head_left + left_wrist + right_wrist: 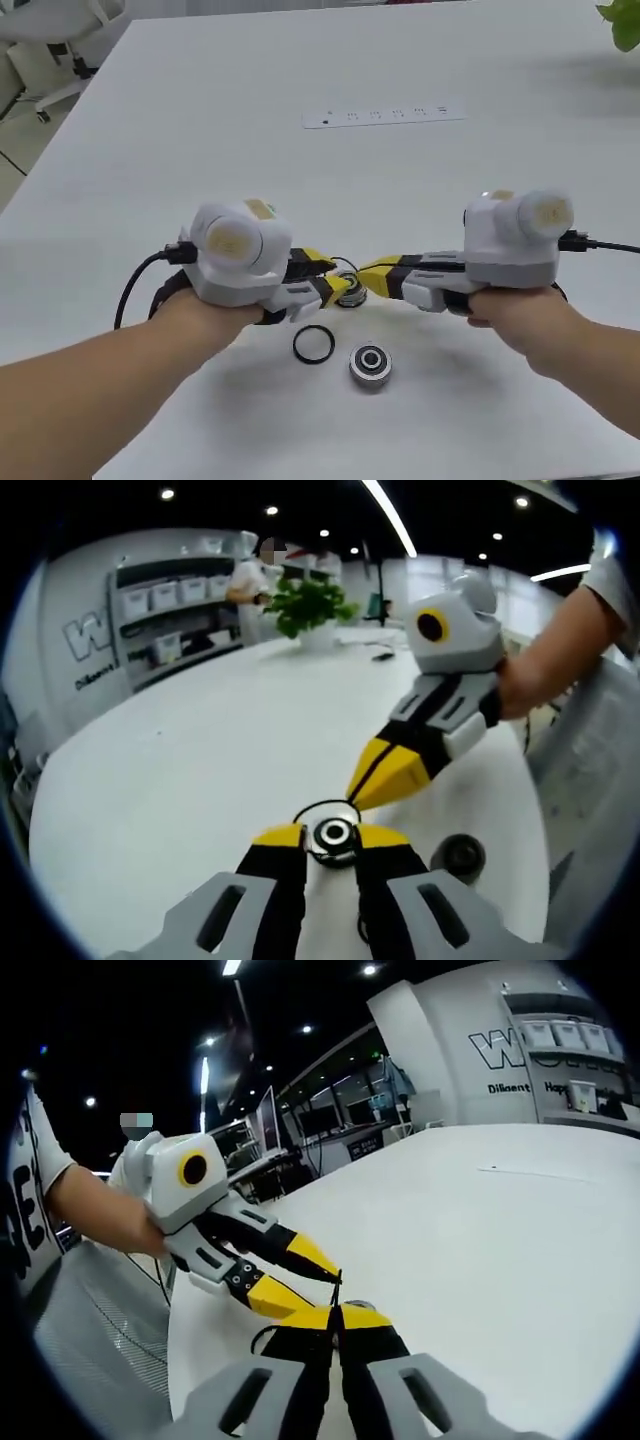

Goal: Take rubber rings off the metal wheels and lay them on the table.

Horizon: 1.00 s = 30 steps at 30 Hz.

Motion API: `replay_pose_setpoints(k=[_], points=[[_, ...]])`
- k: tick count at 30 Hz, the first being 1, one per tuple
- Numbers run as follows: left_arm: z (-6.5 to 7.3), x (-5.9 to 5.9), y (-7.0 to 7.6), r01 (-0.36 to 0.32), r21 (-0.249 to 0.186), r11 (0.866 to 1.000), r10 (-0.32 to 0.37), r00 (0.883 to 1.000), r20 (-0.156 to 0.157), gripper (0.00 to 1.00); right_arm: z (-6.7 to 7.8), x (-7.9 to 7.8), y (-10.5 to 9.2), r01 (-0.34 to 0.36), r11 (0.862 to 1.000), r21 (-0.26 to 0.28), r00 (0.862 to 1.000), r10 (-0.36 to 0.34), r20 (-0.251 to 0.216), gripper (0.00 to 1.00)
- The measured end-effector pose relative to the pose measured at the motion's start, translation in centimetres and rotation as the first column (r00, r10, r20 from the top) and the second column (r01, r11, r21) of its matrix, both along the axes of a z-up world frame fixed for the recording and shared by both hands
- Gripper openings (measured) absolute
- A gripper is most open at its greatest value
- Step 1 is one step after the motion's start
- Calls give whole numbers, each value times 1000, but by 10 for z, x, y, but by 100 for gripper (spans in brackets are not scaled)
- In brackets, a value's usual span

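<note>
Head view shows a loose ring (pixel 297 346); left gripper (pixel 332 836) clamps a wheel (pixel 333 832), right gripper (pixel 338 1309) pinches its band (pixel 318 804).

Head view looking steeply down at table (pixel 300 60), two gripper views low over it, close, facing each other

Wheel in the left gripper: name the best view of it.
Left gripper view: the wheel faces the camera, clamped by the left gripper, its rubber ring pinched by the right gripper. Head view shows it small, half hidden. Right gripper view: its own jaws cover it.
</note>
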<state>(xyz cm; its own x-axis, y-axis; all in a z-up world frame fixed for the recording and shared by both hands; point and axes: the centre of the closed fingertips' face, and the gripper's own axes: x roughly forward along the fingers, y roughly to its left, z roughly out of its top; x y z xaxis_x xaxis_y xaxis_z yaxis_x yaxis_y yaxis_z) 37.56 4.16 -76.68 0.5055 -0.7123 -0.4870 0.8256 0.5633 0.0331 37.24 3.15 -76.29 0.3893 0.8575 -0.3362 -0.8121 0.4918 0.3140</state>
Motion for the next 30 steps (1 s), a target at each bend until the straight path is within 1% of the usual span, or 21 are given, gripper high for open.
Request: replay_pose_setpoints(k=[3, 6, 10, 13, 17, 20, 22, 25, 29, 30], points=[[7, -4, 4, 3, -11, 1000, -3, 1000, 7, 21, 6, 0, 1, 0, 1000, 19, 1000, 0, -3, 0], [14, -9, 8, 10, -24, 1000, -9, 1000, 17, 26, 11, -2, 3, -3, 999, 33, 1000, 3, -3, 0], [24, -19, 17, 23, -36, 999, -22, 999, 31, 30, 18, -9, 8, -21, 998, 55, 1000, 22, -11, 0], [30, -27, 22, 24, -54, 998, -23, 999, 31, 33, 22, -13, 13, -37, 997, 71, 999, 38, -19, 0], [34, -36, 28, 25, -70, 997, -23, 999, 27, 36, 25, -21, 20, -62, 995, 84, 997, 64, -30, 0], [36, -44, 33, 26, -84, 996, -24, 999, 23, 38, 25, -27, 23, -79, 993, 87, 996, 82, -41, 0], [36, -49, 35, 30, -87, 996, -28, 999, 23, 40, 22, -29, 24, -89, 992, 87, 994, 94, -53, 0], [35, -56, 40, 39, -80, 996, -37, 999, 25, 43, 16, -36, 27, -107, 991, 85, 990, 113, -81, 0], [34, -62, 44, 44, -71, 997, -42, 999, 28, 45, 8, -42, 29, -121, 989, 84, 985, 130, -111, 0], [33, -64, 46, 44, -69, 997, -42, 999, 27, 46, 6, -44, 30, -126, 988, 89, 982, 137, -129, 0]])
